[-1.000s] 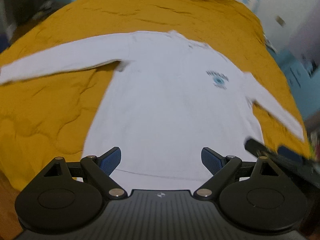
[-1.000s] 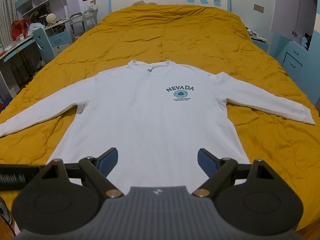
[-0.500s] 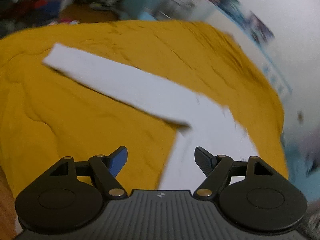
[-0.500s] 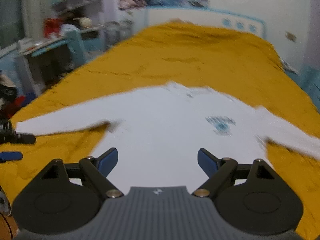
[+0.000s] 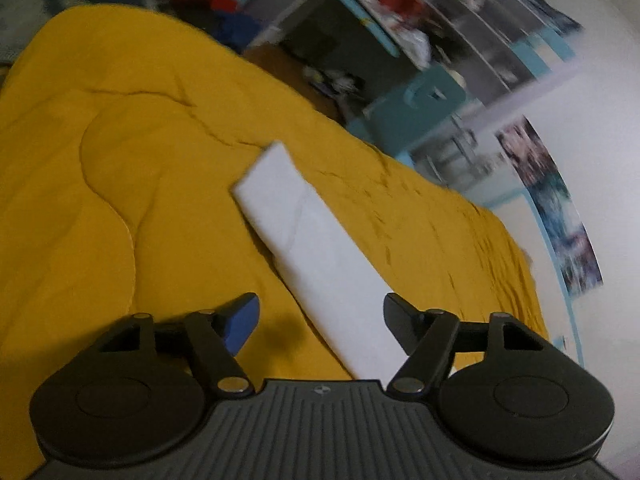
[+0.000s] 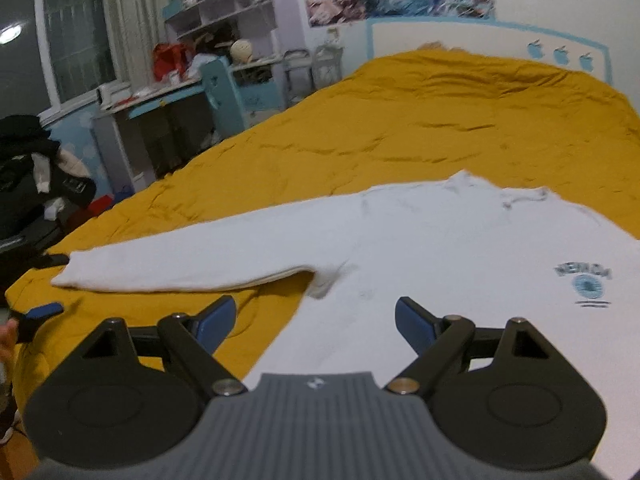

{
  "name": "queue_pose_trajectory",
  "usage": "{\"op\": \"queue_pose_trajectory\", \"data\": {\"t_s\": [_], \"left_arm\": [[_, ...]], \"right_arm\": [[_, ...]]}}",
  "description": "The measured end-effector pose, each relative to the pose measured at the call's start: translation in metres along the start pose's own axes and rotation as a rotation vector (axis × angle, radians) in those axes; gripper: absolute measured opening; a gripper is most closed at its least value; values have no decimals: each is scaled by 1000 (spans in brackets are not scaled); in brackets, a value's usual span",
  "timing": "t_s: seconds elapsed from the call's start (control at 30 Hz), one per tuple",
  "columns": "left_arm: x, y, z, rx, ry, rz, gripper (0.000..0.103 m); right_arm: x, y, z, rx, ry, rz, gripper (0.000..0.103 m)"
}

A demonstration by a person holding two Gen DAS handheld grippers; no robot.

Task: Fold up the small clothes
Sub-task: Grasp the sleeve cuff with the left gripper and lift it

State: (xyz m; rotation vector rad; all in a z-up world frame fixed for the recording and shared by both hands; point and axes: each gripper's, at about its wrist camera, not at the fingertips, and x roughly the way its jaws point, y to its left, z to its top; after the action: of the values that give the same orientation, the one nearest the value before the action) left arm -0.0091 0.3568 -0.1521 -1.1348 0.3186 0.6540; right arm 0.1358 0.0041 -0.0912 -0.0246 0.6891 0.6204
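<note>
A white long-sleeved sweatshirt [image 6: 460, 248] with a dark chest print lies flat on the mustard-yellow quilt [image 6: 460, 120]. Its left sleeve [image 6: 192, 260] stretches out to the bed's left side. In the left wrist view that sleeve [image 5: 316, 256] runs from its cuff down between the fingers of my left gripper [image 5: 320, 322]. Those jaws are closing, but the pads stand clear of the cloth. My right gripper [image 6: 314, 322] hovers open over the sweatshirt's left flank, below the armpit, with nothing held. The left gripper's blue-padded tips [image 6: 40, 314] show at the far left of the right wrist view.
A blue desk [image 6: 176, 104] with shelves above it and clutter stands left of the bed. Dark clothes [image 6: 36, 176] are piled at the far left. The headboard [image 6: 492, 40] is at the back. The bed's left edge runs close to the sleeve's cuff.
My left gripper has swung left off the shirt's body, rolled, and come down along the left sleeve, with its jaws narrowing. My right gripper has shifted left and lower toward the armpit.
</note>
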Motion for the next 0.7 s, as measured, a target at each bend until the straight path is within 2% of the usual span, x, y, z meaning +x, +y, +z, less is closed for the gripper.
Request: {"op": "queue_pose_trajectory", "data": {"t_s": [0.13, 0.23, 0.37, 0.43, 0.47, 0.5, 0.57, 0.63, 0.7], "left_arm": [[8, 4, 6, -25, -92, 30, 75], [20, 8, 9, -40, -98, 50, 75], [28, 4, 12, -12, -130, 36, 74], [30, 3, 11, 10, -139, 35, 66], [30, 4, 12, 14, -139, 22, 52], [33, 4, 13, 9, -135, 6, 29], [38, 8, 16, -23, -115, -37, 10], [39, 7, 17, -37, -114, -66, 10], [37, -4, 19, -3, -122, -94, 10]], "right_arm": [[22, 5, 0, 15, 36, 28, 83], [34, 3, -4, 34, 64, 29, 83], [42, -1, -7, 71, 99, 41, 83], [44, -4, -8, 81, 111, 33, 83], [45, -6, -9, 84, 115, 30, 83], [45, -8, -10, 88, 115, 27, 83], [43, -12, -10, 99, 118, 21, 83], [41, -16, -11, 109, 127, 12, 83], [35, -23, -11, 118, 127, 5, 83]]}}
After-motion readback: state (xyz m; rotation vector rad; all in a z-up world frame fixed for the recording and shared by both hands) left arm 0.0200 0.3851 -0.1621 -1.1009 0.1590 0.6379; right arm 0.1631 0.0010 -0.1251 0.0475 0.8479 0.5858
